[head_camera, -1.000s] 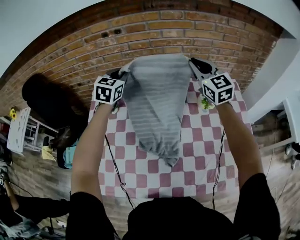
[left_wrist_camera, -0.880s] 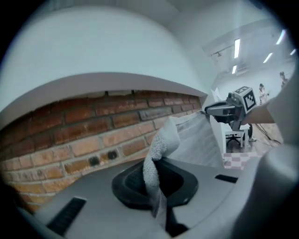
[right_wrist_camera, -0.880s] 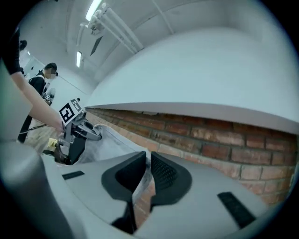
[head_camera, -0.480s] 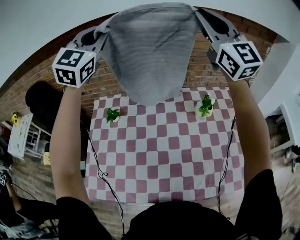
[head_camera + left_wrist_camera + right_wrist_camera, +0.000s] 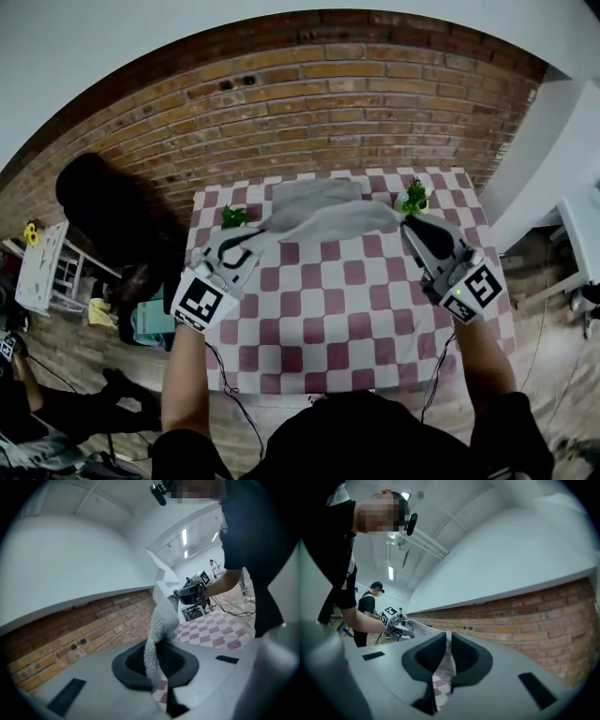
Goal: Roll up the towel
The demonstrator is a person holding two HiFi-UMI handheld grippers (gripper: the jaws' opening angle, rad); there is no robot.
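The grey towel [image 5: 322, 208] lies stretched across the far part of the pink-and-white checked table [image 5: 337, 309], its near edge pulled taut between both grippers. My left gripper [image 5: 264, 232] is shut on the towel's left corner [image 5: 157, 630], which stands up between its dark pads. At the other end my right gripper [image 5: 402, 218] is shut on the right corner [image 5: 446, 654]. Both grippers hover low over the table's far half. Each gripper view shows the other gripper across the towel: the right one [image 5: 193, 592] and the left one [image 5: 396, 619].
Two small potted plants stand at the table's far corners, one left [image 5: 234, 217] and one right [image 5: 415, 197], both close to the towel's ends. A brick wall [image 5: 309, 103] rises just behind the table. Cables hang off the table's near edge. Another person [image 5: 368, 609] stands in the background.
The towel, held high in the air half a second ago, has come down and now lies spread on the far table. Both grippers dropped with it, still holding the corners.
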